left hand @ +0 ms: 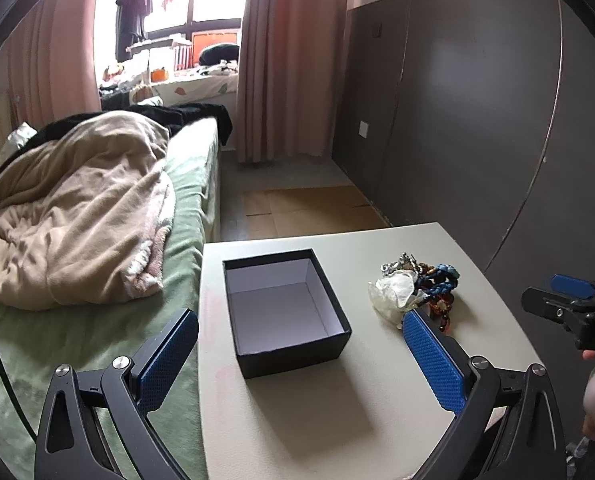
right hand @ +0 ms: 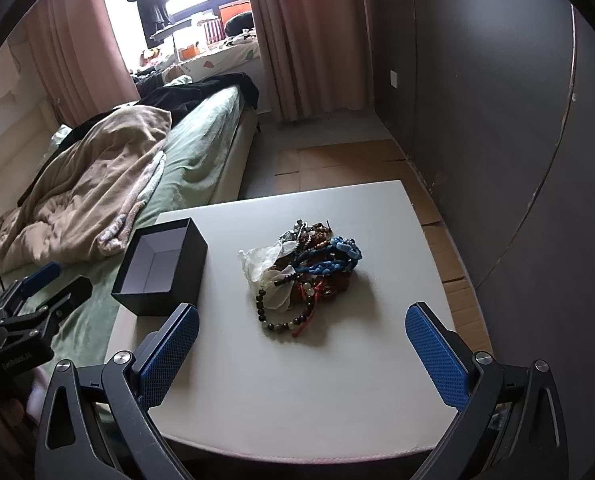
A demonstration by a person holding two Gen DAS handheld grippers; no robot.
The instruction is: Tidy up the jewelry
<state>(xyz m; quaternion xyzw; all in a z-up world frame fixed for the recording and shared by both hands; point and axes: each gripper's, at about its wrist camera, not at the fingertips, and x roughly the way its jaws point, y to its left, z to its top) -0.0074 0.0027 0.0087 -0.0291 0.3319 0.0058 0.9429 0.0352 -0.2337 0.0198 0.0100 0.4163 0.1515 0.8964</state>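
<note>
Right wrist view: we hold our right gripper (right hand: 301,356) wide open and empty before the jewelry pile (right hand: 303,272) on the table (right hand: 377,360), our left gripper (left hand: 299,364) likewise by the empty box (left hand: 285,308), so picking 1 piece seems next.

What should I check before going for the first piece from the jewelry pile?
1. Black box open and empty: ok.
2. Jewelry pile loose on the white table, apart from the box: ok.
3. Right tool open, holding nothing, lined up short of the pile: ok.
4. Left tool open, facing the box: ok.
5. Pieces free of each other: cannot tell; strands overlap.
6. Crumpled clear plastic mixed into the pile: not ok.
</note>
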